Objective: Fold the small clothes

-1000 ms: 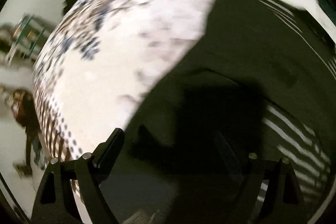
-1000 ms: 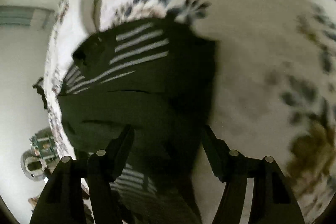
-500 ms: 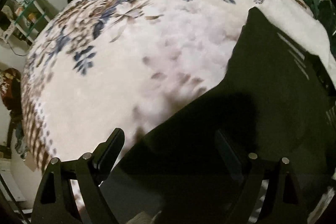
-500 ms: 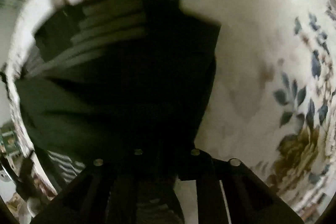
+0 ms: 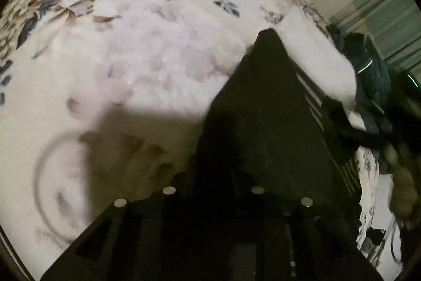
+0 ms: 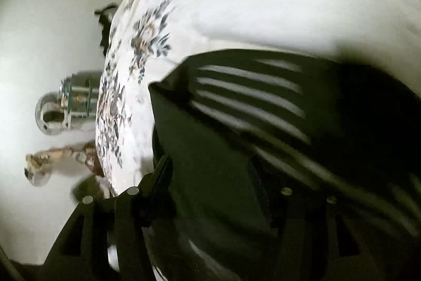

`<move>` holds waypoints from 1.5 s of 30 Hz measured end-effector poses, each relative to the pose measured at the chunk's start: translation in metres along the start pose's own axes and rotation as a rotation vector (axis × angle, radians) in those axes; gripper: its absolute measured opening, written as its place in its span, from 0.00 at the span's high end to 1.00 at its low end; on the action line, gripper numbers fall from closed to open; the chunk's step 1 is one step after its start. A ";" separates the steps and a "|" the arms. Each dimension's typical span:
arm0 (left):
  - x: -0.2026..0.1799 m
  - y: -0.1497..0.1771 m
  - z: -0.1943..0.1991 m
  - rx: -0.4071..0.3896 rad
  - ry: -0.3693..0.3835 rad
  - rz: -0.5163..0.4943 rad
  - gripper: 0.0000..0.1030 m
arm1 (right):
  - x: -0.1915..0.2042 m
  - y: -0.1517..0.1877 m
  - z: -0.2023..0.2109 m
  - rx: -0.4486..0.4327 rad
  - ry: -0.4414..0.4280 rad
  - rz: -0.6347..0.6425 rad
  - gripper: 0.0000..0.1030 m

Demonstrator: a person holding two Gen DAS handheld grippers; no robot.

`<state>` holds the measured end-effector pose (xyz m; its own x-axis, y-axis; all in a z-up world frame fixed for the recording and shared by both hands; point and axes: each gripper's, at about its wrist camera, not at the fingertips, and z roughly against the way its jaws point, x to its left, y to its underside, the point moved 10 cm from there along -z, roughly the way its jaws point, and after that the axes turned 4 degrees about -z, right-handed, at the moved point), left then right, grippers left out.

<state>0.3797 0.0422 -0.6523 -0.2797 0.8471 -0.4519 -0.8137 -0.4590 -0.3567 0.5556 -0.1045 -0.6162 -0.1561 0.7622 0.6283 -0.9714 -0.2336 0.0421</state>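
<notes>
Ahead of left tool [image 5: 213, 175], dark striped garment [image 5: 265, 128] lay on floral blanket [image 5: 131, 65]; tool clamped its edge. Right tool [image 6: 210, 170] spread wide over garment [image 6: 236, 123].

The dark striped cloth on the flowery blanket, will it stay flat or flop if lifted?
The dark cloth with white stripes probably flops: it already bends and drapes. It looks thin, so likely light. It shouldn't roll or break.

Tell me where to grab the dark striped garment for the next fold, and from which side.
Probably take the dark striped garment at its pointed far corner, coming in low from the open floral blanket side. That corner lies flat and exposed; the other edge sits against a white pillow.
</notes>
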 end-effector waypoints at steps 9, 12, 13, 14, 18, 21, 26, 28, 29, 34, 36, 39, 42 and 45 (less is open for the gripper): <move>0.004 0.001 0.003 0.001 0.088 0.053 0.91 | 0.023 -0.048 -0.055 -0.045 0.019 -0.014 0.96; 0.007 0.000 0.002 0.001 0.108 0.067 0.92 | 0.003 -0.062 -0.049 -0.081 0.036 -0.100 0.98; 0.006 -0.001 0.002 0.003 0.111 0.066 0.92 | -0.003 -0.062 -0.047 -0.075 0.057 -0.103 0.98; 0.006 -0.001 0.002 0.009 0.113 0.067 0.92 | -0.007 -0.060 -0.051 -0.056 0.081 -0.104 0.98; 0.009 -0.004 0.005 0.069 0.087 0.070 0.87 | -0.004 -0.057 -0.046 -0.004 0.044 -0.140 0.81; 0.015 -0.016 0.019 0.074 -0.081 -0.027 0.61 | -0.013 -0.042 0.008 -0.091 0.014 -0.170 0.45; 0.022 -0.035 0.048 -0.013 -0.223 -0.092 0.12 | -0.087 0.033 0.130 -0.213 0.134 -0.286 0.44; 0.024 -0.035 0.052 -0.030 -0.261 -0.106 0.12 | -0.137 0.076 0.184 -0.282 0.240 -0.371 0.44; 0.025 -0.033 0.056 -0.044 -0.283 -0.113 0.12 | -0.156 0.092 0.202 -0.301 0.276 -0.411 0.44; 0.028 -0.010 0.057 -0.016 -0.336 -0.128 0.11 | -0.285 0.168 0.252 -0.361 0.294 -0.716 0.40; 0.028 0.000 0.052 0.022 -0.368 -0.137 0.07 | -0.313 0.167 0.239 -0.344 0.260 -0.741 0.40; 0.032 0.023 0.053 0.063 -0.424 -0.150 0.07 | -0.336 0.153 0.210 -0.301 0.177 -0.734 0.40; 0.033 0.040 0.055 0.076 -0.466 -0.162 0.07 | -0.346 0.144 0.172 -0.203 0.143 -0.718 0.41; 0.030 0.049 0.061 0.071 -0.479 -0.169 0.07 | -0.331 0.136 0.170 -0.186 0.271 -0.581 0.87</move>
<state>0.3004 0.0611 -0.6336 -0.3299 0.9432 0.0384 -0.8955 -0.2998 -0.3289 0.5055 -0.4909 -0.6866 0.3866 0.8629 0.3256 -0.9218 0.3508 0.1648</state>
